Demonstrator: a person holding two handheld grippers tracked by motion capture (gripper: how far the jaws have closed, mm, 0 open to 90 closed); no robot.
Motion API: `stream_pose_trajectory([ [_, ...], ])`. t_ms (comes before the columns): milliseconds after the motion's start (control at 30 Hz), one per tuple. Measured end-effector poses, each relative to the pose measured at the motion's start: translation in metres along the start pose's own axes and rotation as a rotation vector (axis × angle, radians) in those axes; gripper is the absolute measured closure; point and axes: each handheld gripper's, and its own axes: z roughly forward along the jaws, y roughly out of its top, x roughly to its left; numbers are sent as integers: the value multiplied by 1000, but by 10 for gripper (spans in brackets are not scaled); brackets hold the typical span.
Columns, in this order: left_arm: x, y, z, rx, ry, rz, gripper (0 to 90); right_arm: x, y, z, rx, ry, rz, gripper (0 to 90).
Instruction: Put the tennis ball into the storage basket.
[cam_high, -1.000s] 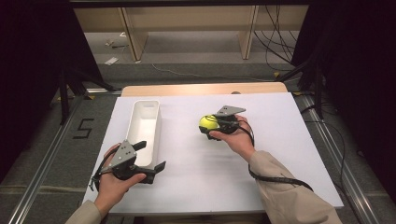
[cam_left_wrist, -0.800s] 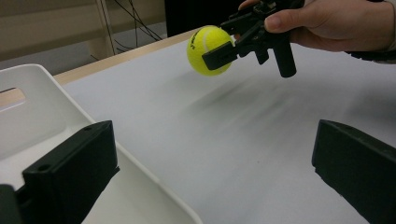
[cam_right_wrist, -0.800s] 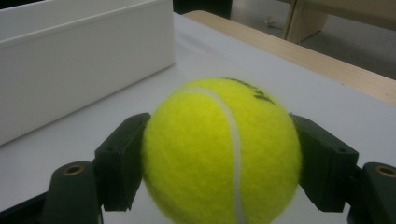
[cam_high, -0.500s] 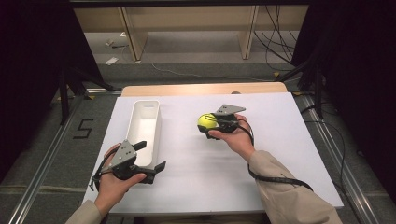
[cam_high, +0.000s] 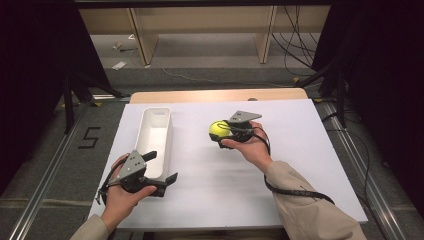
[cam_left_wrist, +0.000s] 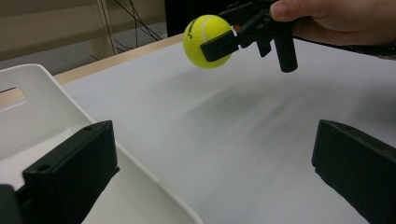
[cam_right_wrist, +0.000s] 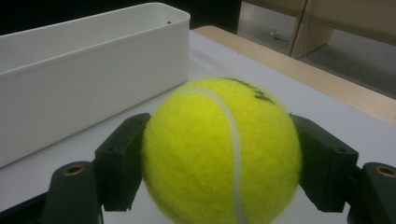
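Two grippers work over the white table (cam_high: 210, 200), and little separates this moment from the one a second back: the ball's carrying hand has drifted only slightly toward the bin, while the other hand has stayed where it was. I read that as the carry being under way, with the drop into the bin not yet begun.

Largest of the things on the table is the white bin (cam_high: 152, 135), long and narrow, standing empty at the left half with its long side facing the ball. In the right gripper view its wall (cam_right_wrist: 93, 79) rises just beyond the ball, near but clearly apart from it.

Next comes the left gripper (cam_high: 162, 167), resting at the near end of the bin; its jaws stand wide apart with nothing between them, one jaw over the bin's inside and the other over bare table, as the left gripper view shows.

Then the right gripper (cam_high: 222, 131), held up to the right of the bin, its jaws closed on the tennis ball (cam_high: 218, 129), one pad pressing each side. From the left gripper view the ball (cam_left_wrist: 205, 41) hangs clear above the table surface, lifted, not resting. The remaining move, I judge, is a short travel leftward over the bin's rim before release.
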Motion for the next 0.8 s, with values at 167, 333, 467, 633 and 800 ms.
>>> stream_pose_trajectory([
  [167, 0, 0, 0, -1, -1, 0, 0, 3, 2, 1, -8, 8, -6, 268],
  [333, 0, 0, 0, -1, -1, 0, 0, 6, 5, 1, -10, 16, -14, 268],
  [467, 0, 0, 0, -1, -1, 0, 0, 8, 8, 1, -18, 22, -21, 268],
  [633, 0, 0, 0, 1, -1, 3, 0, 10, 11, 2, -26, 26, -26, 269],
  [800, 0, 0, 0, -1, -2, 3, 0, 12, 13, 4, -27, 32, -29, 269],
])
